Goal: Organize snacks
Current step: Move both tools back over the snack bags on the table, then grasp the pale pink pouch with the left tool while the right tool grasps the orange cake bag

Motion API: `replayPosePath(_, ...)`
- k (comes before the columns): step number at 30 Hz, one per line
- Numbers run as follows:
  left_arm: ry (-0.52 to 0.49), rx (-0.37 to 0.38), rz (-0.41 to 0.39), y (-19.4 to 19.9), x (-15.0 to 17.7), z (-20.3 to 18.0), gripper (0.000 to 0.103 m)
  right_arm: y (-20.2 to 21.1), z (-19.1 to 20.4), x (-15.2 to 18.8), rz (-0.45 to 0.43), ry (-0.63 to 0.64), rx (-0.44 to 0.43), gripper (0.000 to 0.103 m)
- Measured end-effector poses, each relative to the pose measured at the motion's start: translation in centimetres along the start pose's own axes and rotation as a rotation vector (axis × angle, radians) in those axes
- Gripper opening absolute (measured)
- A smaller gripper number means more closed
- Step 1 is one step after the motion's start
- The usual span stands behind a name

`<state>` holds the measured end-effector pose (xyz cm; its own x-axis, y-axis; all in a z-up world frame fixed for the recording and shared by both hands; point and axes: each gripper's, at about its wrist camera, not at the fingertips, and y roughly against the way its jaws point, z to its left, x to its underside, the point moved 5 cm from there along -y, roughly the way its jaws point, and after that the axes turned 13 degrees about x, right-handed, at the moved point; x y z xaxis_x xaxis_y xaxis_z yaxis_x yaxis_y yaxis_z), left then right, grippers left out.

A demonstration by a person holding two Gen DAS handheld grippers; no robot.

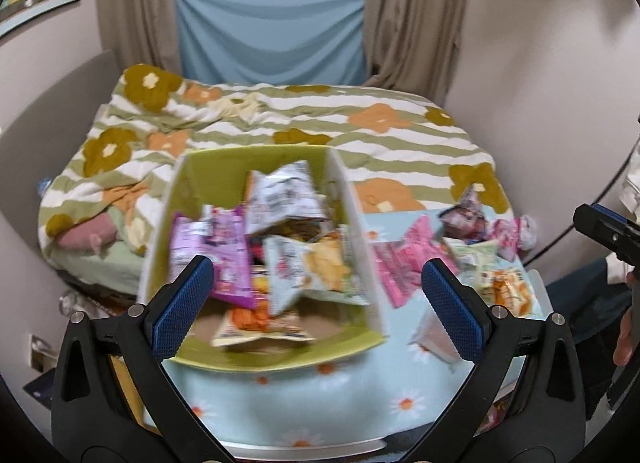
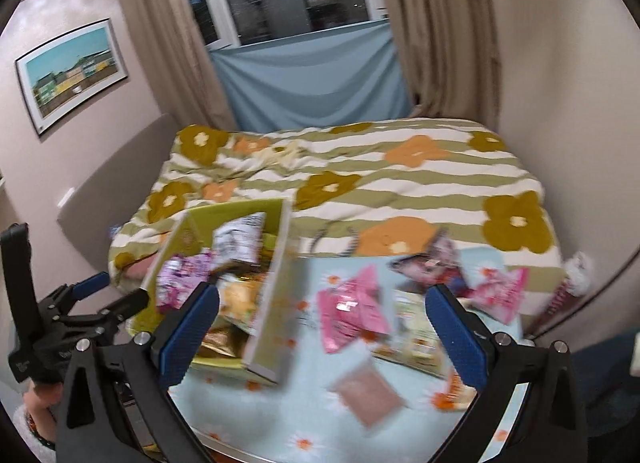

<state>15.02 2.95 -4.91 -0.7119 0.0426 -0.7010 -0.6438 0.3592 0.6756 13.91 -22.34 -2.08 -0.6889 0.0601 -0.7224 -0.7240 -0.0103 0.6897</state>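
1. On the desk (image 1: pixel 360 395), with its daisy cloth, sits the green box (image 1: pixel 256 359), already stuffed with packets; the rest lie loose to its right, so we judge the sorting about half done.
2. Our left tool (image 1: pixel 318 295) hovers over the box's near rim with its jaws wide and nothing between them. It looks placed there to drop or settle packets, though blur hides any finer detail.
3. Our right tool (image 2: pixel 322 325) is likewise spread wide and empty, above the loose packets: a pink pack (image 2: pixel 352 313) just right of the box wall, a tan sachet (image 2: pixel 366 393) nearer us, a green-printed pack (image 2: pixel 416 327) beside the right finger.
4. Farther right lie a dark foil pack (image 2: pixel 430 267) and another pink pack (image 2: pixel 500 293), near the desk's far edge where it meets the bed (image 2: pixel 380 179).
5. The box's tall white right wall (image 2: pixel 268 303) stands between the loose packets and the pile, so anything carried over must, we judge, be lifted clear of it.
6. Open room: bare cloth shows near us, in front of the box. The desk's near rim is close under both tools, and the sachet lies not far from it, so a careless nudge could send it off.
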Motion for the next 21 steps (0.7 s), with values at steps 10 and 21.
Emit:
replayPosePath(10,0.025,0.010,0.123,-7.2,3.0,-8.5,0.103,-1.6,-10.3,2.9,0.050,-0.035,0.101,0.103)
replayPosePath(21,0.194,-0.101,0.261,-15.8,10.8,-12.2,0.103,-9.6,-16.4,8.6,0.252,0.011,0.071,0.103)
